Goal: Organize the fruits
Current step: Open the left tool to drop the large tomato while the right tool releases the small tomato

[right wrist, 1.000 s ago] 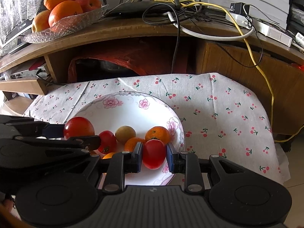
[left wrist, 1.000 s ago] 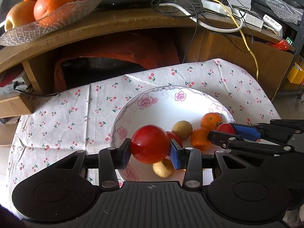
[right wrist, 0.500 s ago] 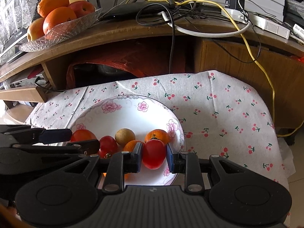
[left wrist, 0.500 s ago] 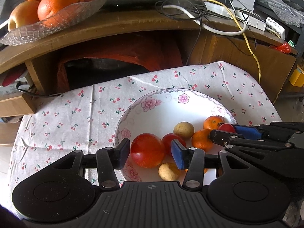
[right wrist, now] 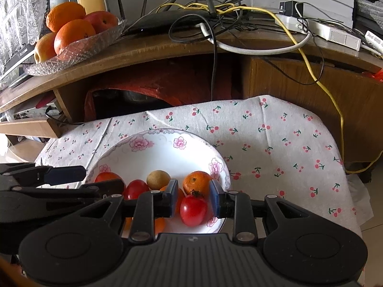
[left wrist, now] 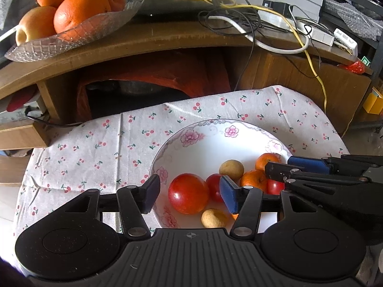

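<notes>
round glossy tomato | glazed floral plate (smooth) | left gripper parted

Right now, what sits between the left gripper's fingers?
In the left wrist view, the big red tomato lies in the plate between the open left gripper's fingers, touching neither.

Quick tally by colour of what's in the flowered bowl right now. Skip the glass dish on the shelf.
In the flowered bowl:
Red fruits: 3
Orange fruits: 3, one mostly hidden
Tan round fruits: 2
Total: 8
</notes>
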{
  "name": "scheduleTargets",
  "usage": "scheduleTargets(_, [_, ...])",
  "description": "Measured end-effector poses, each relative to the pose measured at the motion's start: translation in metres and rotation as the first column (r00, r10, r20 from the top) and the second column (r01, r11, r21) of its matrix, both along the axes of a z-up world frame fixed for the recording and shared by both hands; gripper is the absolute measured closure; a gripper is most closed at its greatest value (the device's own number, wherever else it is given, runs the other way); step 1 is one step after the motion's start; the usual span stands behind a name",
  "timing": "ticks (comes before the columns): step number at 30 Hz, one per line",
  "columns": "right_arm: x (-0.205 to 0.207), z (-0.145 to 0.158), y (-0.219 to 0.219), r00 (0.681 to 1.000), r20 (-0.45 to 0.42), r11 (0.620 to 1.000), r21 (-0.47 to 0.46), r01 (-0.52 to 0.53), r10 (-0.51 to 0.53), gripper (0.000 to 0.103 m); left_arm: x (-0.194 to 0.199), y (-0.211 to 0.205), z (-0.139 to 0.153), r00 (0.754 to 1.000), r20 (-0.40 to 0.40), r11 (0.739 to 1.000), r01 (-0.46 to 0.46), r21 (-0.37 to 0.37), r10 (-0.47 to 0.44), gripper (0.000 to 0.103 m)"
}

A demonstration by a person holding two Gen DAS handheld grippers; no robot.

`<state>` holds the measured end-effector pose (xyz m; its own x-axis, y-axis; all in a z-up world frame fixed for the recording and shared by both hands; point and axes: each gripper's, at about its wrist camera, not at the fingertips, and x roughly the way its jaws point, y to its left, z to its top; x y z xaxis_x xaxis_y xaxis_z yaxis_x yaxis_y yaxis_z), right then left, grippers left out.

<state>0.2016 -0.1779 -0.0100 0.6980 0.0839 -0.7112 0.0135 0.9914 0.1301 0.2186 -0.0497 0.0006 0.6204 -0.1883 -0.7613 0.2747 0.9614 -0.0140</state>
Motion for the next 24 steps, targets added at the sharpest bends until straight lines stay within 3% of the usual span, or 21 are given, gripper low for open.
scheduleTargets(24, [-0.032,0.019,0.009,0.999,0.039,0.999,-0.003,-0.037,0.037,0.07,-0.025,0.017,0.017,0.999,0.032,1.0,0.009,-0.013,-0.008,0.03])
